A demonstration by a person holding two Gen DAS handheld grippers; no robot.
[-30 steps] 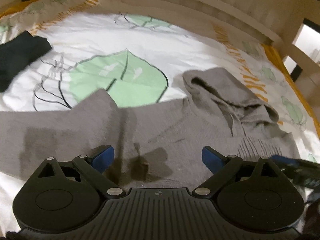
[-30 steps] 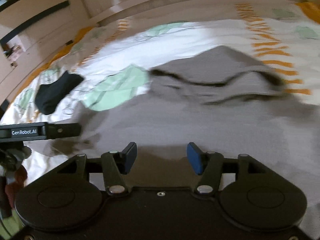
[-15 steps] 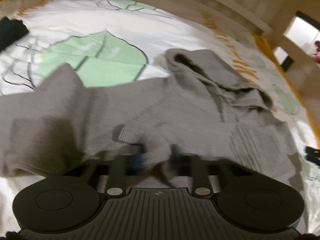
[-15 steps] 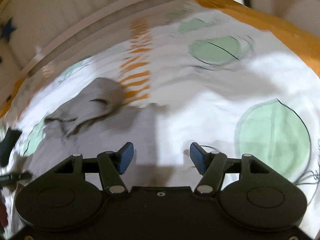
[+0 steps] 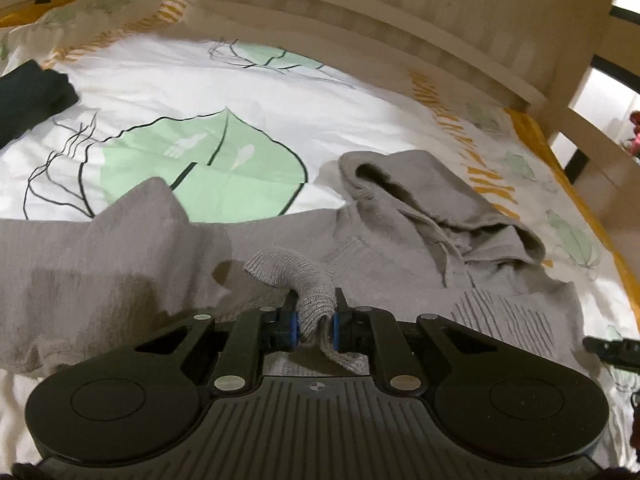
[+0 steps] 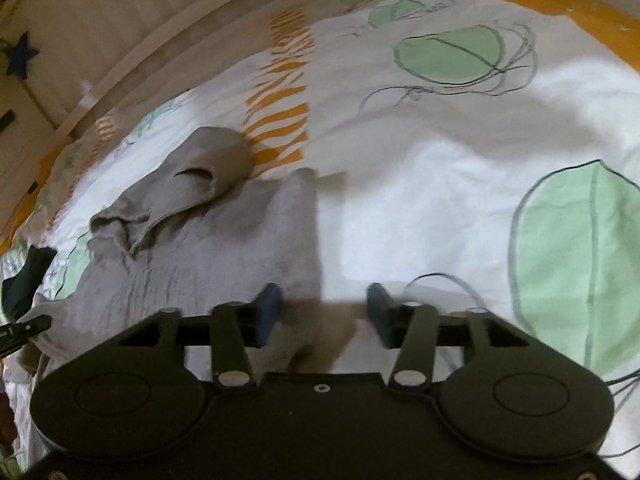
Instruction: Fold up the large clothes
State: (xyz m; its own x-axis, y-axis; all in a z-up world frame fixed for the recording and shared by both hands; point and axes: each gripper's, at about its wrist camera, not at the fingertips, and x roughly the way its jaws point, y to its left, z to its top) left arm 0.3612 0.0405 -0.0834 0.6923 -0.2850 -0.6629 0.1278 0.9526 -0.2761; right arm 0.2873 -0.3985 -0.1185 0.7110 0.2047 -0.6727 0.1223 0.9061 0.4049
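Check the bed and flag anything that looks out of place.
The grey hoodie lies rumpled, its hood bunched and askew, and one ribbed cuff is pinched up in the left tool. A dark garment sits apart near the bed's edge.

A grey knitted hooded sweater (image 5: 248,256) lies spread flat on a bed, front up, over a white cover printed with green leaves. Its hood (image 5: 432,196) is rumpled and open, pointing toward the far rail of the bed, with a cord trailing below the neck. One ribbed cuff (image 5: 296,276) is lifted off the body and pinched into a raised fold. A straight side edge (image 6: 316,232) lies flat on the cover.
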